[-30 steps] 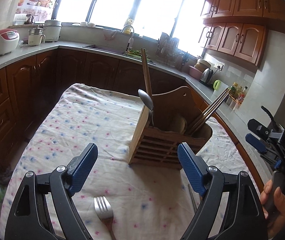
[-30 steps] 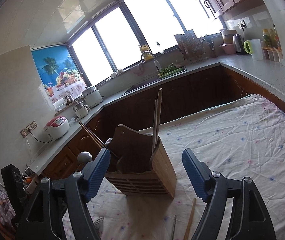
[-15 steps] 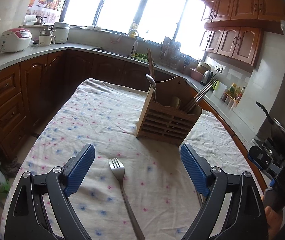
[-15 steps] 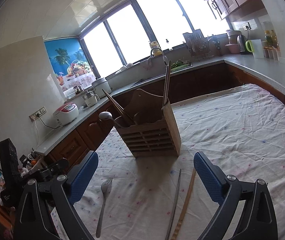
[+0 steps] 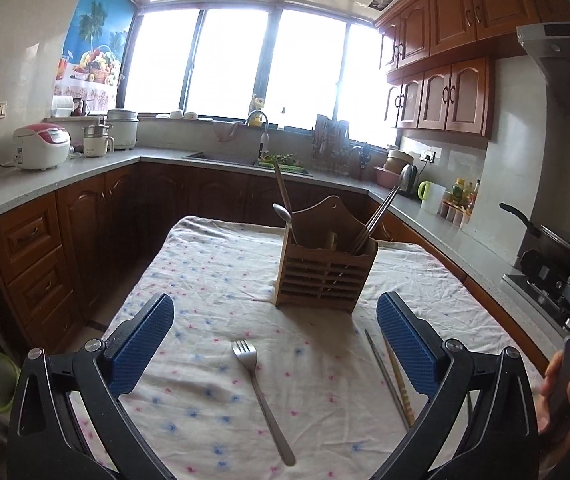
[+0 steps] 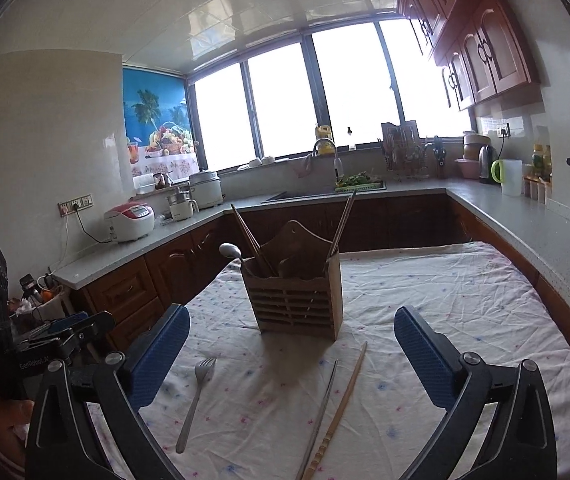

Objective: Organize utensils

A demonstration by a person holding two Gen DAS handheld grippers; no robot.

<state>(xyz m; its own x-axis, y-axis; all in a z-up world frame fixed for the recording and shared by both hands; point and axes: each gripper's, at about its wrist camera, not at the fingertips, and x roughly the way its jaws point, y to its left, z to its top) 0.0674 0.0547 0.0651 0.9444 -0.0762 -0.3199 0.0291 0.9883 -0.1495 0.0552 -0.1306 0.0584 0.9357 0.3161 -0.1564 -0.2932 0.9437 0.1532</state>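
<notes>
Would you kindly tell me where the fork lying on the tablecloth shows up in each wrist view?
Left wrist view: the fork lies low and centre, between the open blue pads, tines pointing towards the wooden holder.
Right wrist view: the fork lies lower left, beside the left pad.
Shared landmark: the wooden holder, standing beyond the fork in both.
</notes>
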